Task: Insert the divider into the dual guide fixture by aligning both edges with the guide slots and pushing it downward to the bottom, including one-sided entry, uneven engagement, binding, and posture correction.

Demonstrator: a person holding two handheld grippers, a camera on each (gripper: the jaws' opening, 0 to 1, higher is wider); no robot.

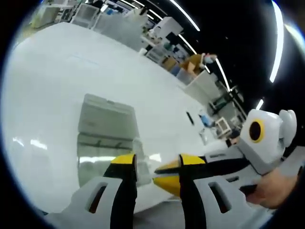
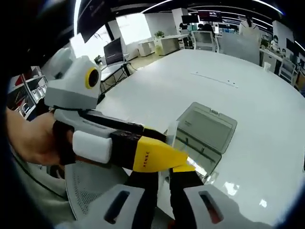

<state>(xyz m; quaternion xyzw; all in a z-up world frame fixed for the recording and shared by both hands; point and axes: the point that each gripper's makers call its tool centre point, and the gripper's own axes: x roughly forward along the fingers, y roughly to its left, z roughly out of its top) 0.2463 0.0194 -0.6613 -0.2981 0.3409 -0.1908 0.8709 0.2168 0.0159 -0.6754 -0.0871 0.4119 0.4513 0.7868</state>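
The dual guide fixture (image 1: 107,126) (image 2: 207,129), a clear grey box, lies on the white table (image 1: 47,86) (image 2: 228,67). A thin clear divider (image 2: 170,133) rises from between my right gripper's (image 2: 164,172) nearly closed jaws, close to the fixture's near edge. In the left gripper view the divider's edge (image 1: 139,152) glints beside my left jaw. My left gripper (image 1: 157,161) holds its jaws apart, and the right gripper's (image 1: 159,179) yellow tips reach in between them from the right. In the right gripper view the left gripper (image 2: 183,162) crosses over my jaws from the left.
A hand (image 2: 28,138) holds the left gripper, and another hand (image 1: 271,188) holds the right one. Desks, monitors and shelves (image 2: 162,45) (image 1: 167,43) stand beyond the table's far edge. Bare table surface stretches past the fixture.
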